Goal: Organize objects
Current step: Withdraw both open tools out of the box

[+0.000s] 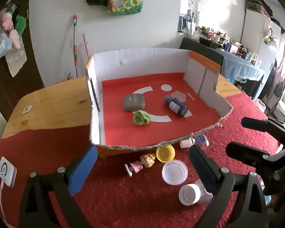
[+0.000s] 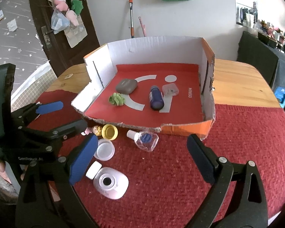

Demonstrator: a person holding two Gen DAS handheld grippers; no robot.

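An open cardboard box (image 1: 108,64) (image 2: 153,45) with a red floor holds a grey case (image 1: 134,102) (image 2: 126,85), a green scrunchie (image 1: 141,117) (image 2: 116,98), a dark blue bottle (image 1: 175,106) (image 2: 156,97) and a clear small container (image 1: 178,95) (image 2: 170,89). In front of it on the red cloth lie a doll figure (image 1: 142,163), a yellow lid (image 1: 165,153) (image 2: 109,131), a white lid (image 1: 174,172) (image 2: 105,150), a clear bottle (image 2: 145,139) and a white bottle (image 1: 191,193) (image 2: 110,182). My left gripper (image 1: 140,169) and right gripper (image 2: 142,160) are open and empty above these.
The box stands on a wooden table (image 1: 51,104) (image 2: 237,83) partly covered by a red cloth (image 1: 47,152) (image 2: 247,142). A white device with a cable (image 1: 6,172) lies at the left edge. A wall, a door and a cluttered side table stand behind.
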